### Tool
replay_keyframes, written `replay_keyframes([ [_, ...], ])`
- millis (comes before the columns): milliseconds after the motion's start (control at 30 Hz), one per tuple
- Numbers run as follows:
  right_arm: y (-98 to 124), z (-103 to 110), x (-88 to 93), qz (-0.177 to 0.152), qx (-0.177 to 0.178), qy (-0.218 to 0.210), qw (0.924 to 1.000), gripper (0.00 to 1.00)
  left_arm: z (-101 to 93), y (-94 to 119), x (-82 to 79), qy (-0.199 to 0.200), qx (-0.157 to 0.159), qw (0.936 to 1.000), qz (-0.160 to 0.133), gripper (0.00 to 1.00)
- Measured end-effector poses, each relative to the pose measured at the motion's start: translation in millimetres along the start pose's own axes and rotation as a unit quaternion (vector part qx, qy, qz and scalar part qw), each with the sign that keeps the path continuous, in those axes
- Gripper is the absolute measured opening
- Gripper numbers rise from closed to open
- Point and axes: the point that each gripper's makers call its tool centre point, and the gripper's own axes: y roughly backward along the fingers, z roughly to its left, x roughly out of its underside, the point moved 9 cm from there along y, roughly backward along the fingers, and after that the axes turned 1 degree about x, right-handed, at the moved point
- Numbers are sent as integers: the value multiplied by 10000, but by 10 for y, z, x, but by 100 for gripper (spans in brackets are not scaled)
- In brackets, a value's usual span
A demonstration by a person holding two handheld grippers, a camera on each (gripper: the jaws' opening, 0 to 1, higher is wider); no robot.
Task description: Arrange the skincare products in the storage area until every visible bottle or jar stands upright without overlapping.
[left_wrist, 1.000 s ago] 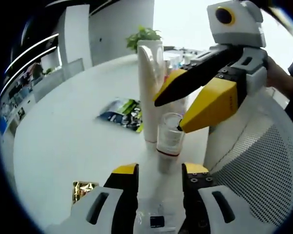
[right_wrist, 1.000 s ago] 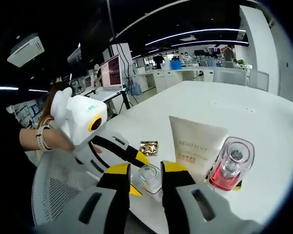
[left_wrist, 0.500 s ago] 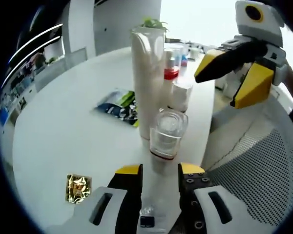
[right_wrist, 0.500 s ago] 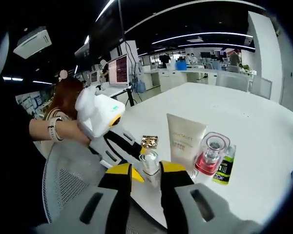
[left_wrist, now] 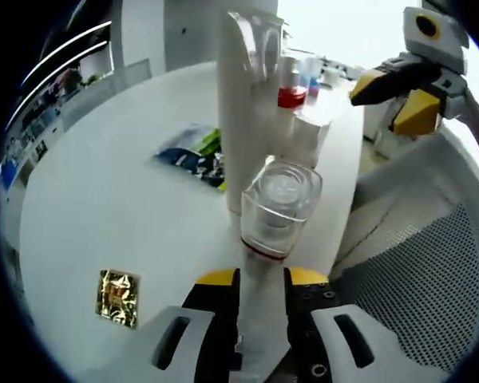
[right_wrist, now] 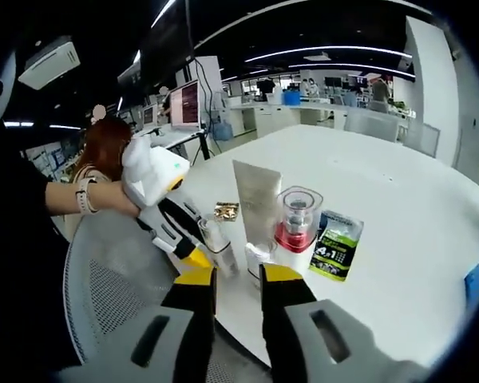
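Observation:
My left gripper (left_wrist: 262,279) is shut on the body of a white bottle with a clear cap (left_wrist: 279,199), held upright at the table's near edge. Right behind it stand a tall white tube (left_wrist: 243,104), a red bottle with a clear cap (left_wrist: 291,94) and a small white bottle (left_wrist: 311,132). My right gripper (left_wrist: 387,97) hangs off to the upper right, jaws apart and holding nothing. In the right gripper view, my right gripper (right_wrist: 238,275) sits back from the group: tube (right_wrist: 258,199), red bottle (right_wrist: 295,223), small white bottle (right_wrist: 259,257). The left gripper (right_wrist: 198,254) holds the capped bottle (right_wrist: 219,247) there.
A green sachet (left_wrist: 195,155) lies on the round white table (left_wrist: 104,199) behind the tube, and a gold sachet (left_wrist: 118,297) lies near the front edge. A mesh chair back (left_wrist: 431,279) stands just off the table. A person's hand with a watch (right_wrist: 84,195) holds the left gripper.
My left gripper's jaws have closed in on the capped bottle. The right gripper has let go of the clear cap and drawn back and away from the group.

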Motion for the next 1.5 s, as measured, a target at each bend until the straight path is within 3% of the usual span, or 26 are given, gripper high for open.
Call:
replay_keyframes([
  [533, -365, -235, 263, 639, -483, 249, 9965, 20, -70, -146, -145, -49, -166, 9998, 30, 12],
  [867, -478, -259, 310, 801, -581, 312, 9946, 19, -146, -241, -250, -67, -118, 9999, -28, 11],
  [1500, -528, -295, 375, 860, -584, 199, 9944, 16, -186, -298, -296, 40, -163, 9998, -130, 10],
])
